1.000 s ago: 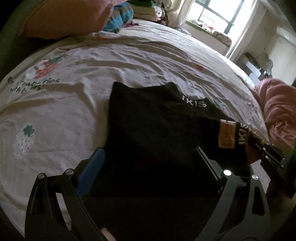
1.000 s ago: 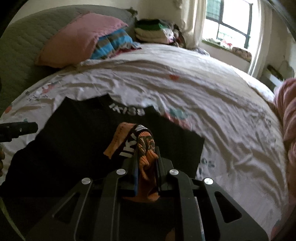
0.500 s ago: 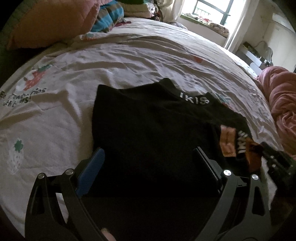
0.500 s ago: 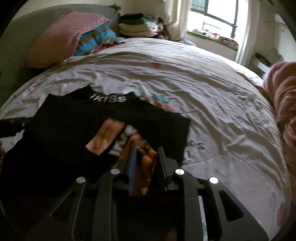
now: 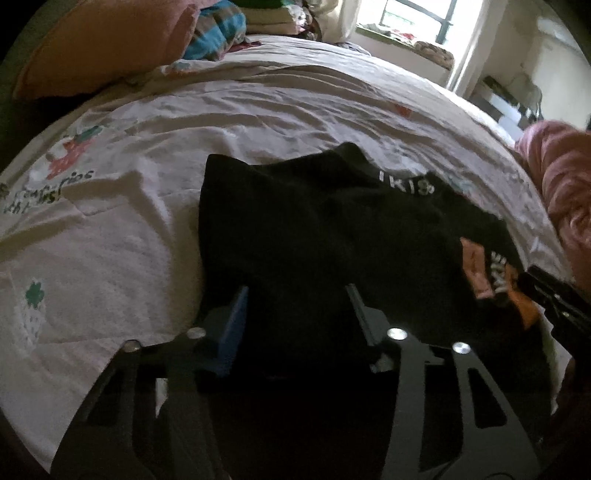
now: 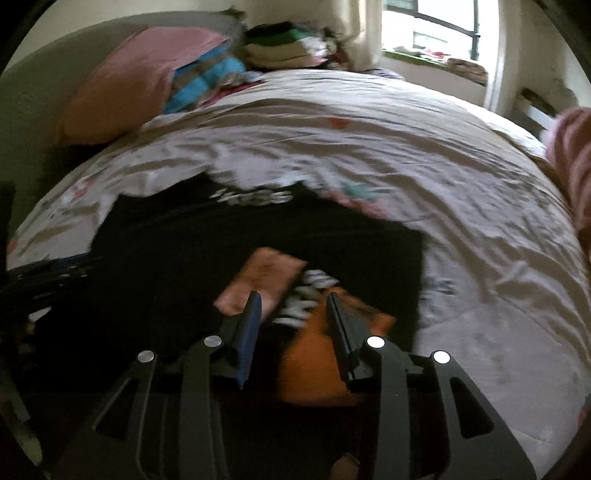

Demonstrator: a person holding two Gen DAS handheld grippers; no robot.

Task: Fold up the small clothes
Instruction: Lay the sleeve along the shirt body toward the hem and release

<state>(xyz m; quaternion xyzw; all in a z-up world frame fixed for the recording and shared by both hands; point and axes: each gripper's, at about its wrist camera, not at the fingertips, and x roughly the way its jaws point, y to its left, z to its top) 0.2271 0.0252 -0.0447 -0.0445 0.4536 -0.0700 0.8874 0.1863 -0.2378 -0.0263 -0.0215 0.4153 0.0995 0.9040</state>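
Note:
A black garment [image 5: 314, 229] with white lettering at its neck lies spread on the bed. Its orange-patterned part [image 6: 314, 354] is folded over onto the black cloth, beside a pale orange patch [image 6: 262, 280]. My right gripper [image 6: 293, 306] hangs over that fold. Its jaws are opening, and the orange cloth lies loose between them, untouched by the pads. My left gripper [image 5: 295, 301] is low over the garment's near left edge. Its jaws are closing with black cloth between them, and a gap still shows between the blue pad and the other finger. Each gripper shows at the edge of the other's view.
The garment rests on a wrinkled white strawberry-print sheet [image 5: 110, 229]. A pink pillow [image 5: 103, 44] and a stack of folded clothes [image 6: 280, 46] sit at the head of the bed. A pink blanket [image 5: 565, 192] is bunched at the right edge, below a bright window [image 6: 439, 26].
The right jaws have parted and let go of the orange fold, which now lies on the black cloth. The left jaws have narrowed from wide apart and sunk toward the garment.

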